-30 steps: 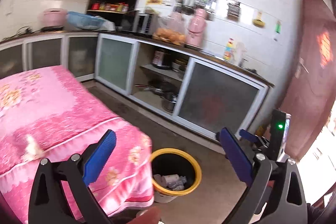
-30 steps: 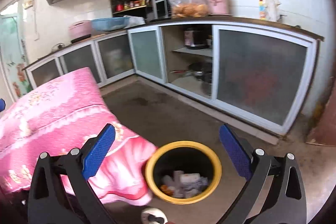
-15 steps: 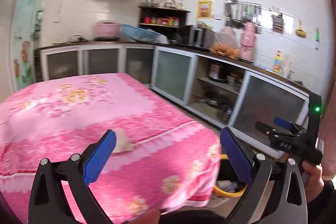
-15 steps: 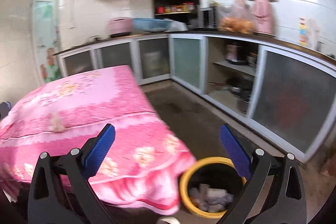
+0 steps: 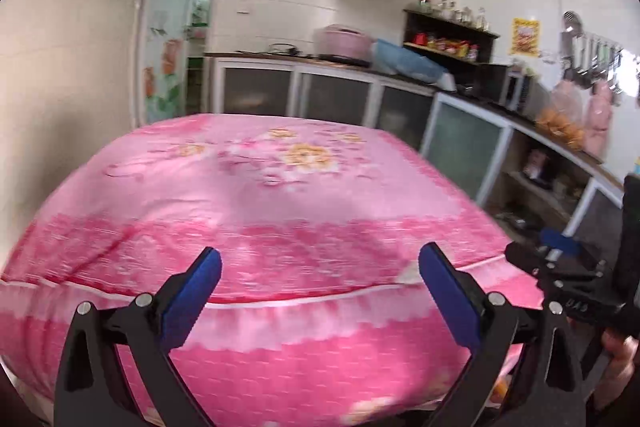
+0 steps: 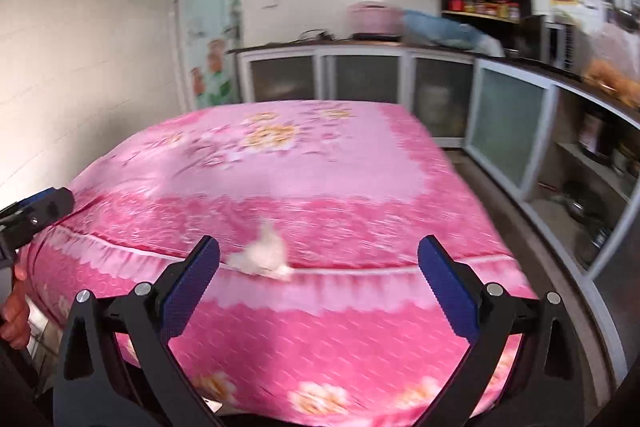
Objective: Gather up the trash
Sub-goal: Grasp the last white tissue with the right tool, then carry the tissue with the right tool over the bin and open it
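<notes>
Sitting near the front edge of the pink floral cloth-covered table (image 6: 320,187), a crumpled white tissue scrap (image 6: 264,255) lies just ahead of the right gripper (image 6: 319,263); left gripper (image 5: 320,269) and right both spread wide, holding nothing.

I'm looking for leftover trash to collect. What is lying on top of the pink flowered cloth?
One crumpled whitish scrap lies at the near edge of the pink flowered cloth, ahead of the open right tongs. Nothing else shows on top. What is under the cloth is covered.
</notes>
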{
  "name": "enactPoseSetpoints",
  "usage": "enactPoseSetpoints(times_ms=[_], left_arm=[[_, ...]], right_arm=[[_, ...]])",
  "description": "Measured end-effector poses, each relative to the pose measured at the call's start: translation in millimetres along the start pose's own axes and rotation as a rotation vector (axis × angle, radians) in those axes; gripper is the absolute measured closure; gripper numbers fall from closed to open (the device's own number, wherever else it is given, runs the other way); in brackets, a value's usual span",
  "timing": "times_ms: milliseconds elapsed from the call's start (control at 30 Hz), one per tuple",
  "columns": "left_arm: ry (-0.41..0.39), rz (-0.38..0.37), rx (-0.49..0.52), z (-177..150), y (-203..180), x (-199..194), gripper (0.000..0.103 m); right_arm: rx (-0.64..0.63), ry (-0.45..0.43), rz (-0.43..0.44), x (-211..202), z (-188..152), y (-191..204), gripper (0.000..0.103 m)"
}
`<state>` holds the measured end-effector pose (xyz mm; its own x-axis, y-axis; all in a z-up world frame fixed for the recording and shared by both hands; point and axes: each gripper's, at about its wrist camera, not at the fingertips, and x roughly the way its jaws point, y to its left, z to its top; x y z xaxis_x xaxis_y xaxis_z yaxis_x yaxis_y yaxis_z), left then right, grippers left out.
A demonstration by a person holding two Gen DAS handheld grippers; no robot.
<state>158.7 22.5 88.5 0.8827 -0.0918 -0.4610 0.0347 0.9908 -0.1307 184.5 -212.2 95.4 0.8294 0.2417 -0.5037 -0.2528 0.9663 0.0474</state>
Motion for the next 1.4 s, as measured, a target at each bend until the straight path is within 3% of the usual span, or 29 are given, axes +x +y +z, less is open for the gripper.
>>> enactPoseSetpoints(times_ms=[300, 467, 700, 767, 833, 933, 1233, 1400], left_arm=[[0.023, -0.006, 0.069, 3, -7, 14, 0.008], [0.03, -0.034, 0.032, 3, -5, 22, 0.008], [0.053, -0.007, 0.01, -2, 5, 30, 0.008], [0.057, -0.007, -0.002, -2, 9, 31, 0.008], [0.061, -0.006, -0.012, -1, 10, 31, 0.008], [0.059, -0.009, -0.017, 0, 10, 30, 0.008], [0.062, -0.027, 0.019, 0, -10, 27, 0.008], [0.046, -0.047, 0.044, 1, -23, 16, 0.008]], right_arm=[[-0.031, 0.096, 0.036, 51, 1, 20, 0.009], [-0.045, 0.134, 0.022, 66, -2, 20, 0.018], [-0.047, 0.201, 0.019, 86, -6, 19, 0.047], [-0.034, 0.217, 0.019, 91, -6, 17, 0.06], [-0.015, 0.221, 0.015, 92, -7, 14, 0.086], [0.021, 0.222, 0.02, 91, -6, 7, 0.094], [0.101, 0.156, -0.007, 52, 0, -29, 0.095], [0.153, 0.104, -0.144, 1, -14, -80, 0.095]])
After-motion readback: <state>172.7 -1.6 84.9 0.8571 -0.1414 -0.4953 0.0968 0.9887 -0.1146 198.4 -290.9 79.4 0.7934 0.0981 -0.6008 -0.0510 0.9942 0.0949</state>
